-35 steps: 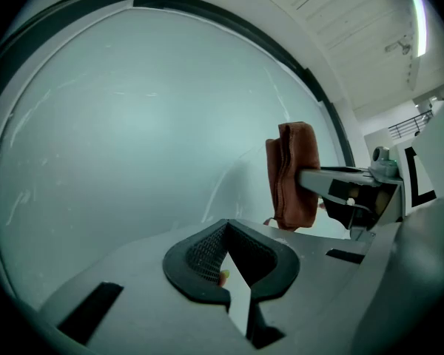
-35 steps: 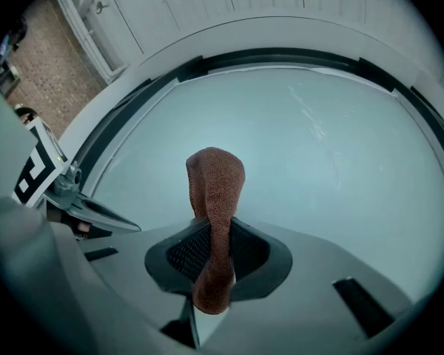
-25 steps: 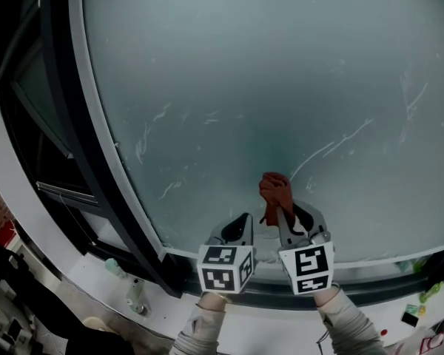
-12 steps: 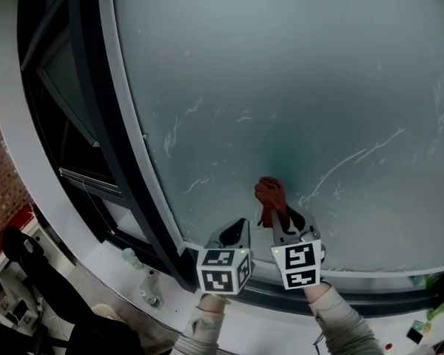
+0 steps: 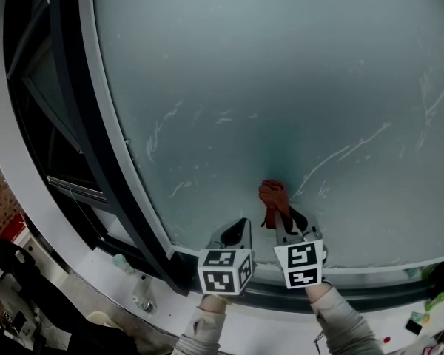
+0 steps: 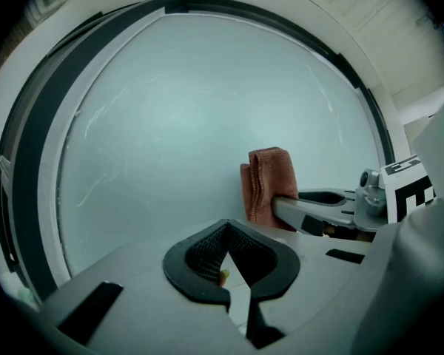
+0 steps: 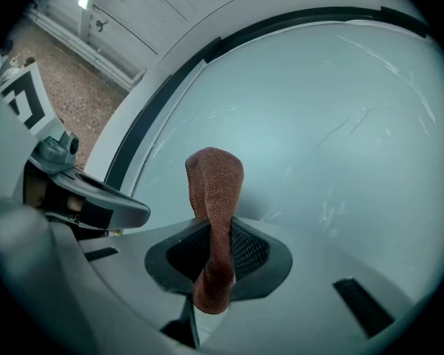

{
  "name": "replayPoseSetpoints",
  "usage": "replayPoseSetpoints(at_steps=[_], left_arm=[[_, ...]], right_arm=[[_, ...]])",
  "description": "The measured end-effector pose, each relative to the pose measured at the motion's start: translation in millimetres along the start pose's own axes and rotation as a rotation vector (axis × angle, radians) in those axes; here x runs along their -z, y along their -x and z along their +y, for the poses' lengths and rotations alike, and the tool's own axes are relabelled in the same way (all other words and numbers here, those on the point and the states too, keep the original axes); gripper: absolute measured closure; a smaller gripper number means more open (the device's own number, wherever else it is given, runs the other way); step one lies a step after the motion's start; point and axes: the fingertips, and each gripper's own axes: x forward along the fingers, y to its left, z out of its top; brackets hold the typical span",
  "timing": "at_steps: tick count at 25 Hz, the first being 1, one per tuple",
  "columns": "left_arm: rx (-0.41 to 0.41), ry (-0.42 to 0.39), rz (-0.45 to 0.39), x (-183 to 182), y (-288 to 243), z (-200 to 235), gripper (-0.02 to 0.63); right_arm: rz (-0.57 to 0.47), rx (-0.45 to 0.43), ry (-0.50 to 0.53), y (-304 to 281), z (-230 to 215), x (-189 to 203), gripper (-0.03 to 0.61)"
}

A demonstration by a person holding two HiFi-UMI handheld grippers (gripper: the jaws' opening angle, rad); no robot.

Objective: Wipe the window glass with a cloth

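The frosted window glass (image 5: 281, 72) fills the head view, with pale streaks (image 5: 344, 152) across it. My right gripper (image 5: 280, 217) is shut on a rust-red cloth (image 5: 272, 197), which stands up out of the jaws low on the pane. I cannot tell whether its top touches the glass. In the right gripper view the cloth (image 7: 216, 187) runs between the closed jaws of the right gripper (image 7: 214, 254) and hangs out below. My left gripper (image 5: 240, 226) is beside it, shut and empty. The left gripper view shows the left gripper (image 6: 228, 250) and the cloth (image 6: 268, 183) to its right.
A dark window frame (image 5: 96, 161) curves down the left side of the pane, with an opened sash (image 5: 37, 95) beyond it. A white sill (image 5: 370, 259) runs under the glass. Below, a small bottle (image 5: 142, 296) stands at the lower left.
The head view swung right, then partly back. The right gripper with the cloth sank slightly and closed in on the left gripper. Both grippers stay shut.
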Motion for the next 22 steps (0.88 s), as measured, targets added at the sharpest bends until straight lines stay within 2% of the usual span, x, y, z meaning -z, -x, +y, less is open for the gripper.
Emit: replayPoseSetpoints(at_steps=[22], left_arm=[[0.258,0.003,0.023,10.7,-47.6,-126.5,0.609]], right_arm=[[0.111,0.275,0.009,89.6,-123.1,44.4,0.531]])
